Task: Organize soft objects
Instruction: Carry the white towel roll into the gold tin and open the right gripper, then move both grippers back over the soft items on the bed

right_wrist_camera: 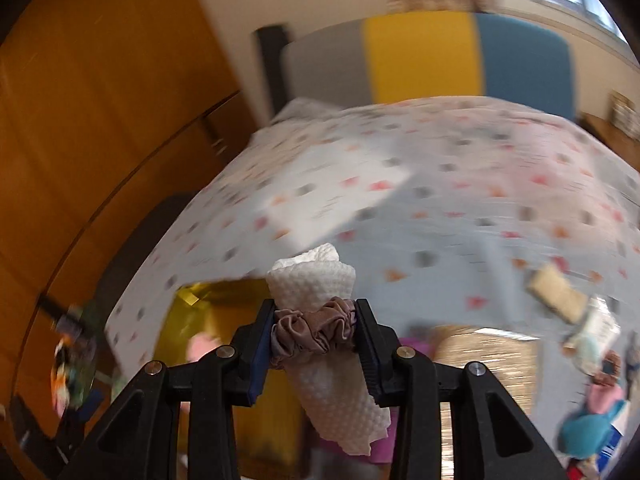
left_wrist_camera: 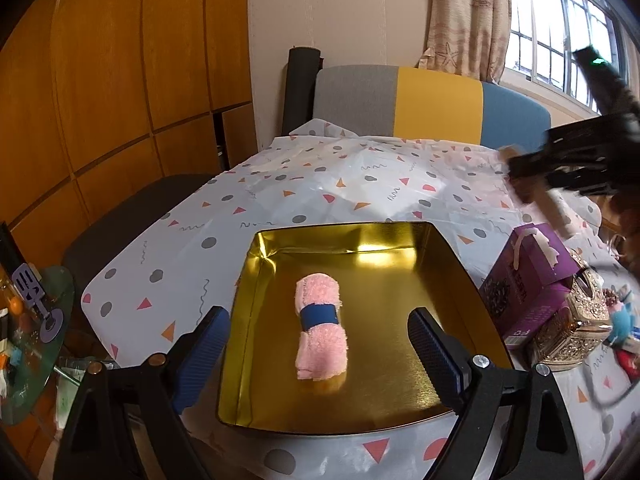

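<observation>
L gripper (left_wrist_camera: 316,344) is sitting wide open w/ nothing between the blue pads, hovering over the near edge of the gold tin tray (left_wrist_camera: 448,280). Tray is lying on the patterned tablecloth (left_wrist_camera: 320,196), center-near in L wrist view.

Pink towel roll (left_wrist_camera: 320,332) w/ a blue band (left_wrist_camera: 319,315) round its middle is lying flat inside the tray, roughly center, long axis running near-to-far. Not touching the tray walls or either pad.

R gripper (right_wrist_camera: 314,338) is clenching a white paper-towel roll (right_wrist_camera: 312,276), pads pressing on the mauve scrunchie (right_wrist_camera: 316,330) wrapped around its middle. Roll is sticking out far and near of the pads, tilted. R view is heavily motion-blurred; tray is showing as a gold patch (right_wrist_camera: 188,300) low left behind the fingers, w/ a pink blur in it.

In L view the R gripper (left_wrist_camera: 568,168) is appearing as a blurred black shape at the far right, above the table, w/ a pale blurred roll under it.

Right of the tray: purple box (left_wrist_camera: 528,272) just beside it, ornate gold box (left_wrist_camera: 576,320) near-right of that. Striped grey/yellow/blue chair back (left_wrist_camera: 432,104) is standing at the far table edge.
</observation>
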Available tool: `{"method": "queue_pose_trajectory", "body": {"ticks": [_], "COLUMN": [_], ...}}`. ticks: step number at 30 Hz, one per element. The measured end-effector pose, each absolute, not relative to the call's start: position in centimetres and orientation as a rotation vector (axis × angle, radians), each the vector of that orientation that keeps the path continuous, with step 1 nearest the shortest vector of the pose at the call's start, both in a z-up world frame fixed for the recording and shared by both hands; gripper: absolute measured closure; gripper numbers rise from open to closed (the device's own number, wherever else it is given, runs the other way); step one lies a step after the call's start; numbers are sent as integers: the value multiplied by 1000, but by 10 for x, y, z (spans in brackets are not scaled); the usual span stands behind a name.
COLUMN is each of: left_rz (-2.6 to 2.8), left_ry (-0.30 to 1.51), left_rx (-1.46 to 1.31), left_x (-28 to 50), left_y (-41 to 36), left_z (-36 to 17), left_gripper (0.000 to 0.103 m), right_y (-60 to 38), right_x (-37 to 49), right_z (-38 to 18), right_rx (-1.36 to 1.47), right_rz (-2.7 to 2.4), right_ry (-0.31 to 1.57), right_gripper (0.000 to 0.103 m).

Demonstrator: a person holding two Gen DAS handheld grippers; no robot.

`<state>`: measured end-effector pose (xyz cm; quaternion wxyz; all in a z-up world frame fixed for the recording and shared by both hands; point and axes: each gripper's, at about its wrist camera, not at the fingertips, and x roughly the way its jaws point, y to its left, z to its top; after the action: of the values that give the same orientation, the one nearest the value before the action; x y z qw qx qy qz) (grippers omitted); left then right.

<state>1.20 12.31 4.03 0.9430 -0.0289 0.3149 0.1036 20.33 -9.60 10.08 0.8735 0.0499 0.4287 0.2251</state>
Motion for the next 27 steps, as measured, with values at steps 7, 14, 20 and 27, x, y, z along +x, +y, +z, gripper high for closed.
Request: {"method": "queue_pose_trajectory", "body": {"ticks": [7, 14, 20, 27], "left_rz": [230, 243, 241, 225], "left_ry": [649, 655, 661, 650], "left_rx": [-86, -107, -111, -93], "left_x": [8, 6, 5, 4], "left_y": [138, 148, 146, 138], "left_z": [37, 33, 32, 38], "left_gripper": [11, 11, 11, 11], "right_y": [-10, 3, -1, -26], "right_x": [201, 216, 204, 169], "right_z": [49, 5, 15, 46], "right_rx": [0, 10, 7, -21], "right_rz": [535, 452, 451, 444], "right_ry": [996, 1075, 1028, 900], "right_gripper": [62, 52, 38, 38]}}
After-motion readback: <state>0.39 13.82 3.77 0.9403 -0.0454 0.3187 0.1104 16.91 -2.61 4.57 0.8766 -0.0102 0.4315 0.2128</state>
